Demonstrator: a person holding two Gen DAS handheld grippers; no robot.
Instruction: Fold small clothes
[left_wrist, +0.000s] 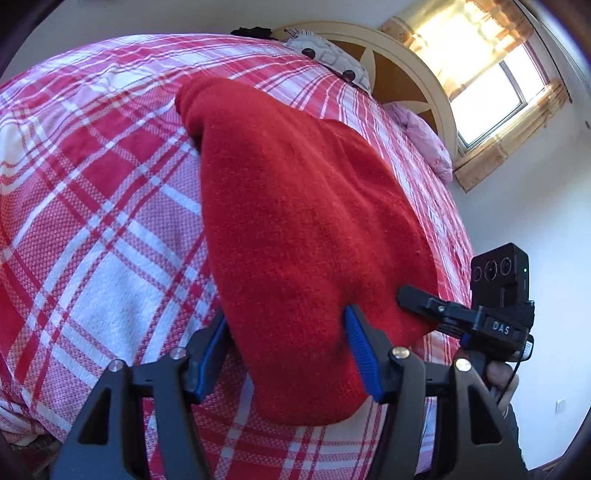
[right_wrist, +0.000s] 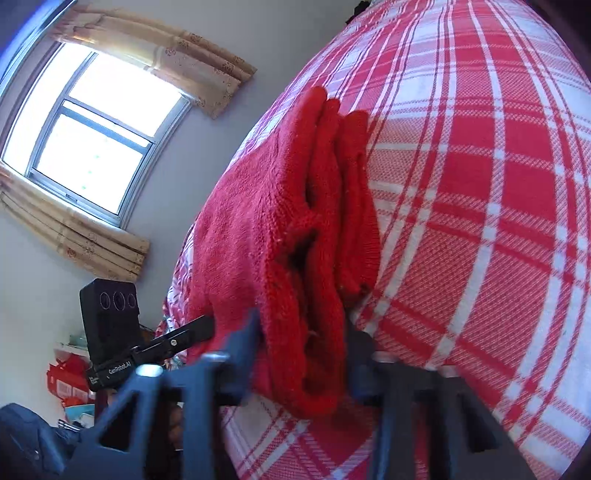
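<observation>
Knitted red wool, one small sweater (left_wrist: 306, 221), lies folded into a thick rounded bundle on a bed (left_wrist: 92, 221) spread with coarse-woven red-and-white plaid. Two claws meet it at its near end: the left claw (left_wrist: 288, 328), with ribbed blue pads (left_wrist: 360, 350), stands wide apart around the bundle's end. The right claw (right_wrist: 303, 332) likewise straddles the stacked layers (right_wrist: 332, 206), touching the knit, its grip uncertain.
</observation>
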